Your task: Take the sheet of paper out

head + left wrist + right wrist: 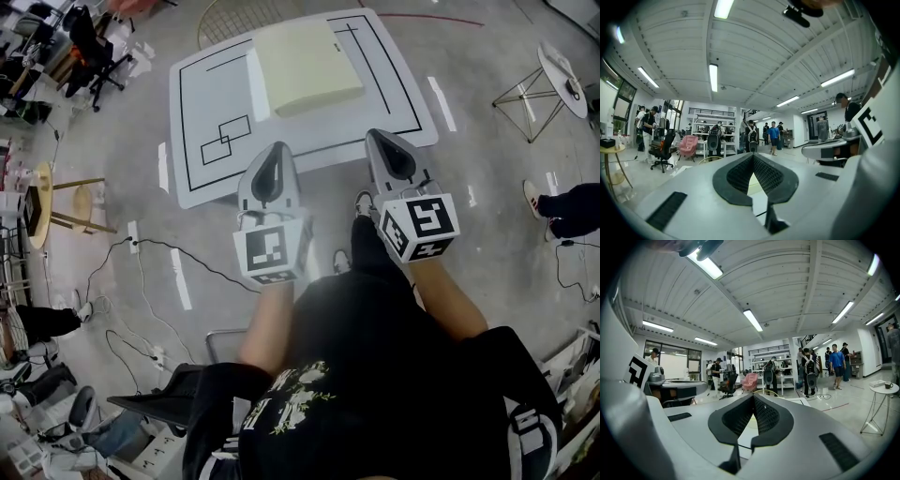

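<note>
Jaws of both grippers closed, tips meeting, nothing held between them; each gripper view shows only a narrow wedge-shaped gap below the tips.

Left gripper (278,147) and right gripper (375,137) are held side by side, apart, pointing away from the person, over the near edge of a white table (197,141) marked with black lines. The marker cubes sit at the near ends, against the person's hands.

Sheet of paper: the only paper in view is a pale yellow paper stack (305,66), lying flat on the far middle of the table. Outline is near square, so the long axis cannot be fixed. Edges run close to parallel with the table's edges; the near edge runs left to right, its right end slightly farther. Whether a single sheet sits loose in it cannot be told.

Relative to the jaws, the stack lies ahead of and beyond both grippers, between their two lines of pointing, well apart from the tips, untouched.

Surroundings: office chair (94,47) far left, small round side table (560,70) far right.
</note>
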Tool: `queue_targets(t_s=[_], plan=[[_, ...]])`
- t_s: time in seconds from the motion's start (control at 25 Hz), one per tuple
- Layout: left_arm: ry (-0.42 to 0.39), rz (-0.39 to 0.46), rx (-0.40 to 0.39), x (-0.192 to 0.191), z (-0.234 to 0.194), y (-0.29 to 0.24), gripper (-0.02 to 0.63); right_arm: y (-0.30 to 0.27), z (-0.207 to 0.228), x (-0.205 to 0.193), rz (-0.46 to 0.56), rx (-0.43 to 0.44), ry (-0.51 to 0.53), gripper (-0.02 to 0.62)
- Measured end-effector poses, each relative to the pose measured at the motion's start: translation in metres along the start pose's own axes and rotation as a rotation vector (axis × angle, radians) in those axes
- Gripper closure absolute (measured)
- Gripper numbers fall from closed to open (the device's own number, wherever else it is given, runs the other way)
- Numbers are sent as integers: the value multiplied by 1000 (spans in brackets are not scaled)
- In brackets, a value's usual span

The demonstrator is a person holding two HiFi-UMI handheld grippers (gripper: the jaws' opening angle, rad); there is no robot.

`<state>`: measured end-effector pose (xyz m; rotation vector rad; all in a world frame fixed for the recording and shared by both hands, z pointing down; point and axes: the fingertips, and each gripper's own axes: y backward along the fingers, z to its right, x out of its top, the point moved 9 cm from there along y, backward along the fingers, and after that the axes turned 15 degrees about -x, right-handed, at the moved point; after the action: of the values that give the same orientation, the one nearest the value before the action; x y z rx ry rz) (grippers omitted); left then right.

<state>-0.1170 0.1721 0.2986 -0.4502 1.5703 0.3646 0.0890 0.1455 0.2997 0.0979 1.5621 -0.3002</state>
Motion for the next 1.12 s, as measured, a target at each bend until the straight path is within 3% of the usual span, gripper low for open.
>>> queue_targets(t_s=[0.56, 1.12], plan=[[-1, -10, 37, -3, -27, -36, 606, -52, 8, 0, -18, 22, 8, 595], [21, -48, 68, -2, -62, -106, 606, -132, 33, 6, -59, 49, 11, 595]])
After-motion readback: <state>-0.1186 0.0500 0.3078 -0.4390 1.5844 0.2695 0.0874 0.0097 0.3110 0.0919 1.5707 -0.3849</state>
